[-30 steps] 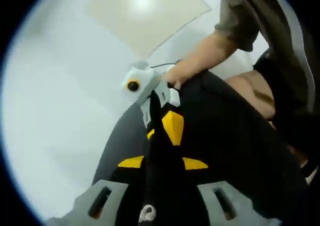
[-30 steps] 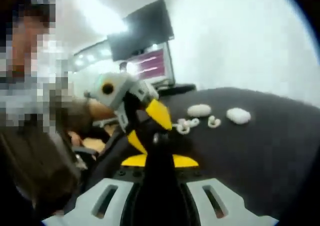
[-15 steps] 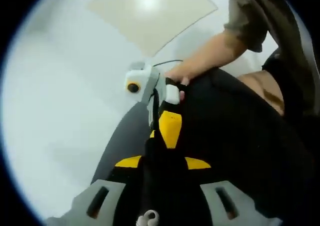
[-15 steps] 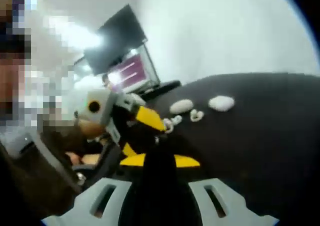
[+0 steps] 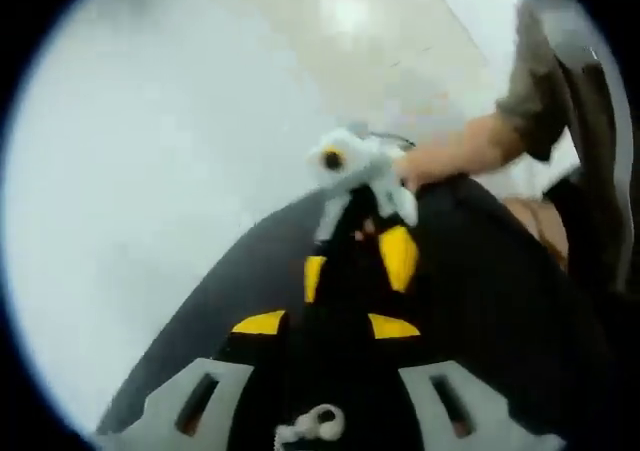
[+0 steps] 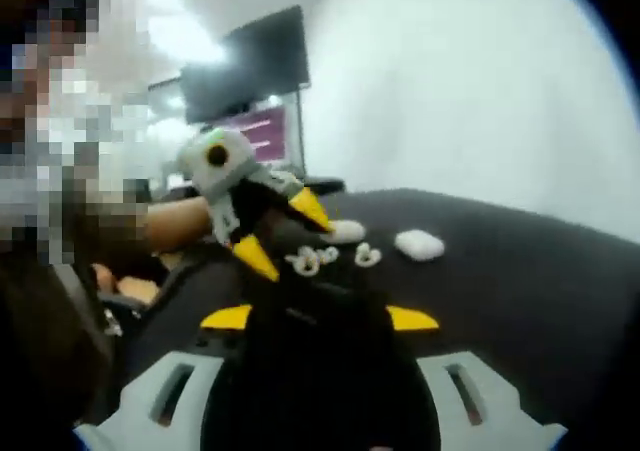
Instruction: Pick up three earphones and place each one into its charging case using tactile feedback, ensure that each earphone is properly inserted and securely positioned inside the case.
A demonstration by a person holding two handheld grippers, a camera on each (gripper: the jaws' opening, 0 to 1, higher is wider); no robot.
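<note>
In the right gripper view, the right gripper (image 6: 318, 316) has its yellow-tipped fingers apart, holding nothing. Just beyond, the left gripper (image 6: 275, 233) also has its fingers spread. Farther off on the black bench (image 6: 520, 271), loose white earphones (image 6: 312, 260) lie beside two white charging cases (image 6: 419, 244); their pointing is too blurred to tell.

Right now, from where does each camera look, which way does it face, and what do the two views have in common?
Left gripper view: rides on the left gripper, faces along the black table towards a pale wall; a person's forearm holds the right gripper.
Right gripper view: rides on the right gripper, faces across the table towards white charging cases, earphones and a monitor.
Shared: the black table; each shows the opposite gripper.
</note>
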